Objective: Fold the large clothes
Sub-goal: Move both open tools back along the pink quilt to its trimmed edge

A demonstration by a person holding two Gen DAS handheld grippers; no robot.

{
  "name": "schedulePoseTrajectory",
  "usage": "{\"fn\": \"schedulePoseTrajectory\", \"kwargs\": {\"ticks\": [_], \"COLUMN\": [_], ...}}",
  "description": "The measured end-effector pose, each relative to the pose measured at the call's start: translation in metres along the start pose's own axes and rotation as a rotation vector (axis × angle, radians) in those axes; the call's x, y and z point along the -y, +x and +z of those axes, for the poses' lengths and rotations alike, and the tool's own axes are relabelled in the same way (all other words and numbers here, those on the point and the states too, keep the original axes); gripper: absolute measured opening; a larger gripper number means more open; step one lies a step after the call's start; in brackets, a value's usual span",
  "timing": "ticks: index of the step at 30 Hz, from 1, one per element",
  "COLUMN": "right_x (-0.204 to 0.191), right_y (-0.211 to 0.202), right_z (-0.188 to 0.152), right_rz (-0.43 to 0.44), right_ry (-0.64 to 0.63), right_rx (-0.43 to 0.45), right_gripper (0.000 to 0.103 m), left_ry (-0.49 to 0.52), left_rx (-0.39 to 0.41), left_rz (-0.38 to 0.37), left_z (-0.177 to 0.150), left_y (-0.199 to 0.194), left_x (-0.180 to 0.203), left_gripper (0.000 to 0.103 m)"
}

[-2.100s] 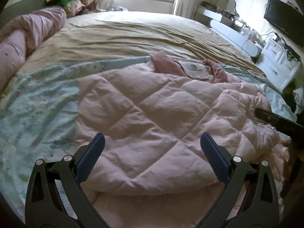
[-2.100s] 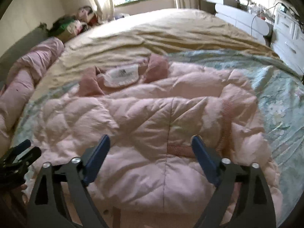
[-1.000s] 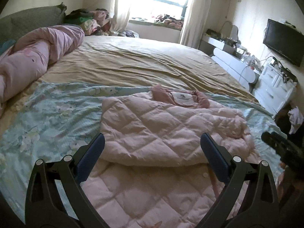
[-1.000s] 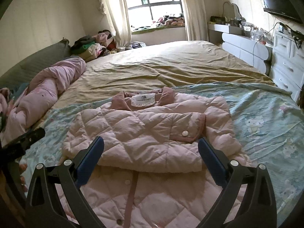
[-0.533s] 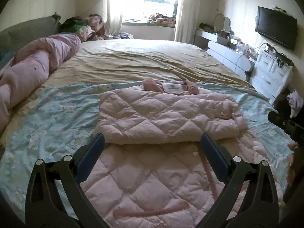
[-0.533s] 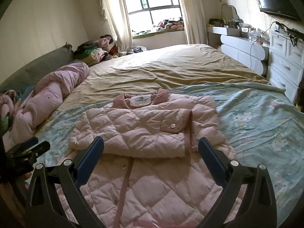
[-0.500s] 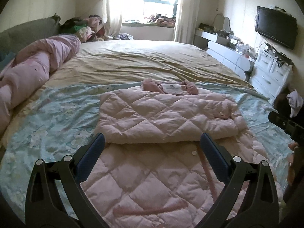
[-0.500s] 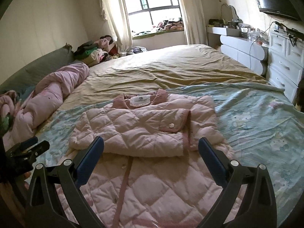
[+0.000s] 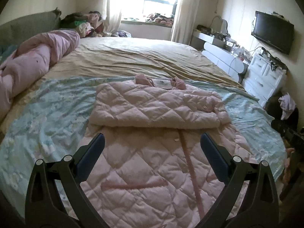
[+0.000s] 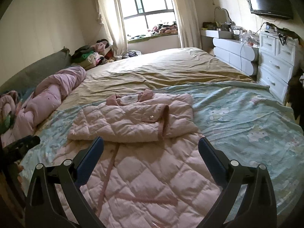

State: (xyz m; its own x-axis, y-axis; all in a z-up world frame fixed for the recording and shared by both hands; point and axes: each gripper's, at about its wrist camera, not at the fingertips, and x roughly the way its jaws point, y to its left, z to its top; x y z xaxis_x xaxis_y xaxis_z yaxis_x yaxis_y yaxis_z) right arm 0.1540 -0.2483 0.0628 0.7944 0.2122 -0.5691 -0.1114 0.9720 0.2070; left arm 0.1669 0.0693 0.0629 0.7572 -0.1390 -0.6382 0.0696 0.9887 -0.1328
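A pale pink quilted coat (image 9: 152,142) (image 10: 144,148) lies lengthwise on the bed, collar and white label (image 9: 161,82) at the far end. Its sleeves are folded across the chest into a thick band (image 9: 157,110) (image 10: 133,123). The lower part, with a darker pink placket, spreads toward me. My left gripper (image 9: 152,144) hangs open above the lower part, holding nothing. My right gripper (image 10: 151,146) is open too, over the same area, empty. Each gripper's black body shows at the other view's edge (image 9: 285,129) (image 10: 20,146).
The coat rests on a light green patterned sheet (image 10: 247,114) over a tan bedspread (image 9: 133,57). A rolled pink duvet (image 9: 34,62) lies along the left side. White drawers (image 10: 275,64) and a dresser stand right, a clothes pile (image 10: 91,55) by the window.
Both grippers have pulled back and risen from close over the coat, so the whole folded coat and the room now show. They stayed open and empty throughout.
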Motion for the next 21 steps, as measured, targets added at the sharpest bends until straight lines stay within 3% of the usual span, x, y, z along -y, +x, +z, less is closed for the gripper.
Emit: {"fn": "schedulePoseTrajectory", "kwargs": {"ticks": [5, 21], "right_x": [0.011, 0.035], "right_y": [-0.014, -0.037], "right_z": [-0.013, -0.062], "right_rz": [-0.006, -0.003], "right_ry": [-0.003, -0.027], "right_rx": [-0.010, -0.081], "right_gripper": [0.099, 0.099], "left_ry": [0.024, -0.062], "left_rx": [-0.021, -0.082], "left_rz": [0.049, 0.115], "left_z": [-0.014, -0.053], "left_y": [-0.008, -0.033], "left_x": [-0.002, -0.050], "left_gripper": [0.094, 0.094]}}
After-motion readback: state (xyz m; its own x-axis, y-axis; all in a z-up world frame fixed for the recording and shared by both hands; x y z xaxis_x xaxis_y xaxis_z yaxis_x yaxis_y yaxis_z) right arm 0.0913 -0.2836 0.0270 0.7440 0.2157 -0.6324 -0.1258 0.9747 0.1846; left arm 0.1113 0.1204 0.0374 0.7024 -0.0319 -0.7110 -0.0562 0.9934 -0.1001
